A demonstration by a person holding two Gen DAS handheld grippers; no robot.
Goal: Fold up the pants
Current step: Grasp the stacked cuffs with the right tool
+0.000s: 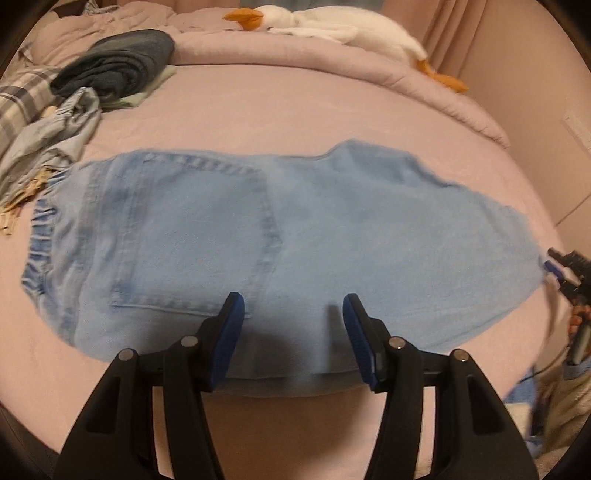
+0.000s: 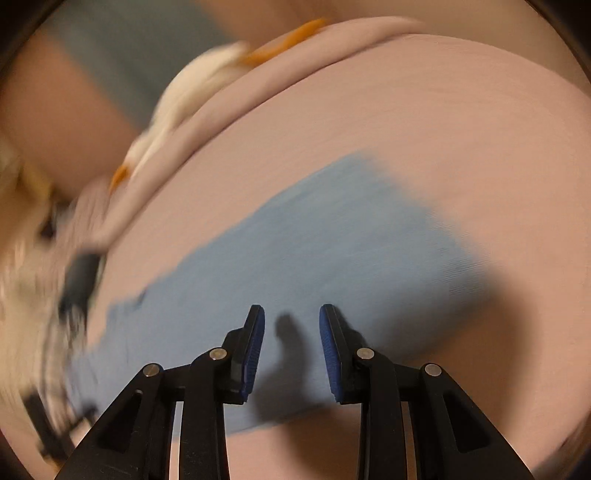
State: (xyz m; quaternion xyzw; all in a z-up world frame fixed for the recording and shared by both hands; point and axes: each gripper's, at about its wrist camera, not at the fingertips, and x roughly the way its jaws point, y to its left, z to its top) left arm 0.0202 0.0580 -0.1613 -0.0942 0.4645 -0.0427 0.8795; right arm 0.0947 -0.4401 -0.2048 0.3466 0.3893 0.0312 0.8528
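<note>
Left wrist view: you are holding the left hand-held gripper (image 1: 293,306) spread over the jeans (image 1: 280,236) on the bed (image 1: 295,107); the right hand-held gripper (image 2: 291,317) at three o'clock is standing apart, pinching nothing.

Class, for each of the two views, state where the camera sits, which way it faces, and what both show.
Left wrist: on the left hand-held gripper, angled down at light-blue pants on the pink bed; own open fingers show, the right hand-held gripper at the edge.
Right wrist: on the right hand-held gripper, angled down at the blurred pants; own parted fingers show.
Shared: pants, bed, plush goose.
</note>
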